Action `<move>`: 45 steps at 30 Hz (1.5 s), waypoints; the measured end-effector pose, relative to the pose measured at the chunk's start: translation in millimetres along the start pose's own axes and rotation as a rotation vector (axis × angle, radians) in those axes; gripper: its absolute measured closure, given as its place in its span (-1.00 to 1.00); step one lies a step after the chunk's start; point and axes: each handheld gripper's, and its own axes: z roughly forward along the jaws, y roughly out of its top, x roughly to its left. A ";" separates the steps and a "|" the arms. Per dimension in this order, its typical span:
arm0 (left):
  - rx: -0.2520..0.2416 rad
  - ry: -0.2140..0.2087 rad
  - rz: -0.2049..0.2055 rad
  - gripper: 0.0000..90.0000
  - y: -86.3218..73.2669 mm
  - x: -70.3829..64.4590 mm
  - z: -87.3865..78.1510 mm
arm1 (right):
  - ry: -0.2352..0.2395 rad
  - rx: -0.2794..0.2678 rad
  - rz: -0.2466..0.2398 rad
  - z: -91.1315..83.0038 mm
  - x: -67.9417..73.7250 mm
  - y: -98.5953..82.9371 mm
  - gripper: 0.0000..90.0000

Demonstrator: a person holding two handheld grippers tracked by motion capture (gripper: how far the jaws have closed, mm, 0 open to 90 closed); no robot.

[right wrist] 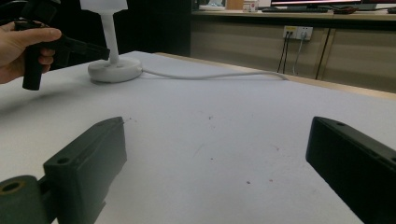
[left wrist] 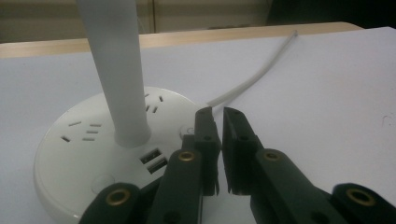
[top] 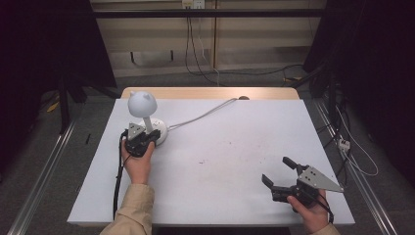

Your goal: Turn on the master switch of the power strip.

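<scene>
A: Jaws?
B: My left gripper [left wrist: 215, 114]: 2 jaws nearly pressed together, tips over the lamp base [left wrist: 70, 154], pinching nothing. My right gripper [top: 277, 172]: 2 jaws spread wide, nothing between.
A: Stock?
B: 1 desk lamp [top: 142, 104] at the table's [top: 235, 147] far-left, 1 cord [top: 205, 115]. Open surface centre and right.
A: View differences?
B: Left gripper view shows 2 USB ports [left wrist: 154, 160].

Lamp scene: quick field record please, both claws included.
lamp: white desk lamp with round socket base, upright, rear left of the table
cord: white cable running from the base toward the table's far edge
left claw: jaws nearly shut, tips over the base's rim, holding nothing
right claw: open, holding nothing, near right
surface: white table top
</scene>
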 end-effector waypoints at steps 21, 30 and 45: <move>0.025 0.021 -0.002 1.00 1.8 1.6 8.5 | -0.008 -0.001 -0.006 -0.6 -0.3 0.2 -0.91; 0.027 0.020 -0.001 1.00 2.7 3.5 11.2 | -0.003 0.001 -0.015 -0.5 1.5 0.4 -0.91; 0.030 0.026 0.006 1.00 3.4 3.1 14.9 | -0.012 -0.003 -0.016 0.3 1.0 0.6 -0.91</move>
